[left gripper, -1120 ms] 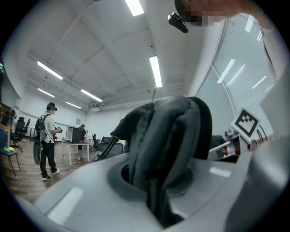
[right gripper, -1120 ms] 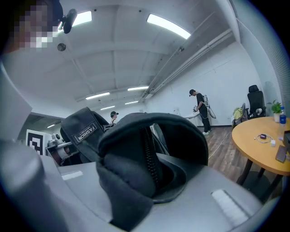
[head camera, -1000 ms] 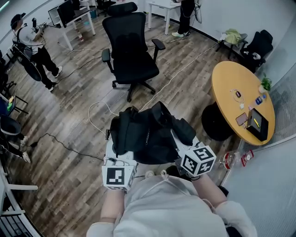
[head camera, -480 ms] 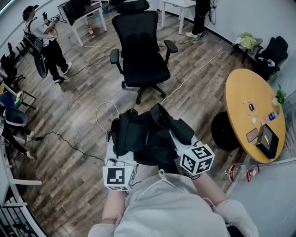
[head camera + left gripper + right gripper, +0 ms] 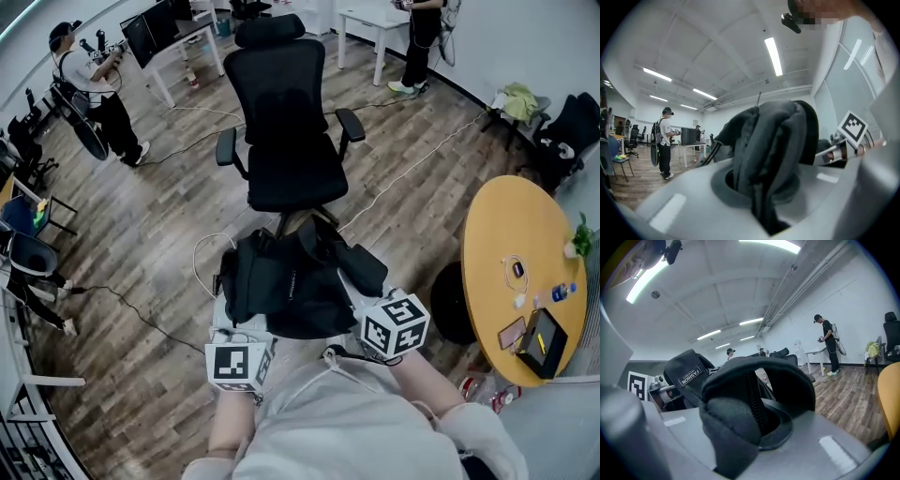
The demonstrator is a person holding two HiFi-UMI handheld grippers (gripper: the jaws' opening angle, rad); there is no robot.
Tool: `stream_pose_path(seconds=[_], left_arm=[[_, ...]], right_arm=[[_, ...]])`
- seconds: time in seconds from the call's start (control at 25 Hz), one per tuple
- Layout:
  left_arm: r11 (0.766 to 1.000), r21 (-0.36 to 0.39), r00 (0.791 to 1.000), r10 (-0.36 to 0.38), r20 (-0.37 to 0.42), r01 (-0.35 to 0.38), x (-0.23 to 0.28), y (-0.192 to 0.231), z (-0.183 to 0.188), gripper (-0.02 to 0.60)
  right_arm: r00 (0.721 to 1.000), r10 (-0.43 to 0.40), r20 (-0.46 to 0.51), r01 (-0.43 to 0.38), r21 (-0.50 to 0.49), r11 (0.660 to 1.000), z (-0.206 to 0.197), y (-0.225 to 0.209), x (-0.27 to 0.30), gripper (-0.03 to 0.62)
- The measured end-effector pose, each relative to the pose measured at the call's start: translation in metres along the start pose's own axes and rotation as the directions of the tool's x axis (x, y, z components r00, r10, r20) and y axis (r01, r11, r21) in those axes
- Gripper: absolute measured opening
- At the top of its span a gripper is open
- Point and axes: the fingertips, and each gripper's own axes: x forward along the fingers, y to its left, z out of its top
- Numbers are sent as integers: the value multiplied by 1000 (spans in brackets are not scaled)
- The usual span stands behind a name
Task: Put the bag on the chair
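Closes on chair [image 5: 291, 173] at twelve o'clock, seat now just past bag [image 5: 295, 281], left gripper [image 5: 236, 319] and right gripper [image 5: 364, 292] both clamped on its fabric; set-down looks near.

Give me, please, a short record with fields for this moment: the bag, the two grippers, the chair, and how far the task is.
bag: black fabric bag, held up above the wooden floor
left gripper: shut on the bag's fabric
right gripper: shut on a padded part of the bag
chair: black office chair, just ahead of the bag, nothing on its seat
task: bag not yet on the chair
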Motion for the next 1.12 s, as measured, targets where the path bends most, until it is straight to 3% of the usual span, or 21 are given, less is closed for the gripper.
stream_pose_path(seconds=[0.32,0.6,0.92,1.12], left_arm=[[1000,-16,1000,-1,0,1,126,-23,1,28],[999,-33,999,-35,-22,34,201,-31,-1,28],[995,-34,995,-96,-37,95,276,-8,-6,28],[991,-31,990,-135,-35,134,339,32,-6,26]], right_arm=[[1000,-1,-9,0,-16,1000,46,-109,48,38],[999,-30,-27,31,2,1000,66,-168,77,38],[996,-77,-38,78,24,997,86,-208,131,38],[993,-110,-35,111,42,993,110,-229,193,38]])
